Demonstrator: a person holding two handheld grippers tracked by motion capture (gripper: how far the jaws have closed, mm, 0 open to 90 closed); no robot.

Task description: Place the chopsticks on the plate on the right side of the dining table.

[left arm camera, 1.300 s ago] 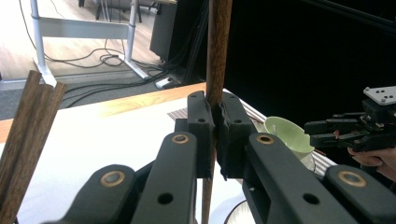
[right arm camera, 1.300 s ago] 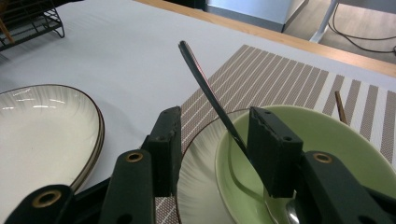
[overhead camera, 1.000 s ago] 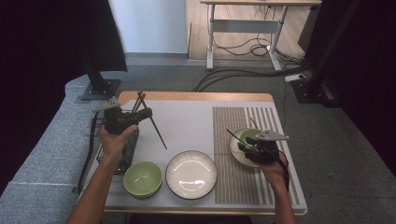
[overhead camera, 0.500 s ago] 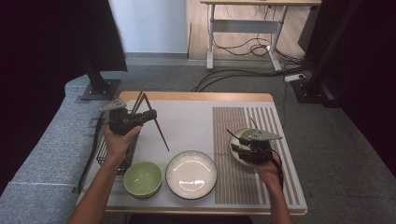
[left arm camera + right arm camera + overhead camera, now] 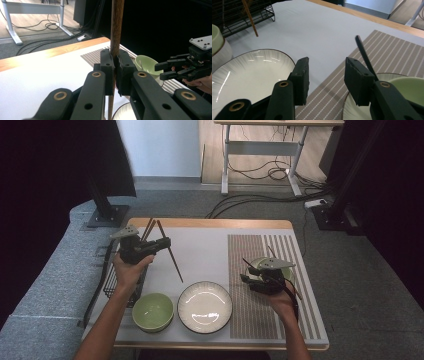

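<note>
Left gripper (image 5: 162, 241) raised, jaws clamped tight on a chopstick (image 5: 117, 30). Right gripper (image 5: 246, 272) low, jaws parted, nothing between them. Both forearms extended.

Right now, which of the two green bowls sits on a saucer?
The green bowl on the striped mat, beside the right hand-held gripper, sits on a saucer. The other green bowl sits directly on the table, left of the white plate.

From the high view you look forward and down on the whole table (image 5: 210, 255), your forearms entering at the bottom edge. Your left gripper view sits close behind its jaws, facing across the table toward the right gripper (image 5: 172, 68) at the frame's right. Your right gripper view hovers low, facing the white plate (image 5: 244, 72), lower left, which the high view shares (image 5: 205, 306).
</note>
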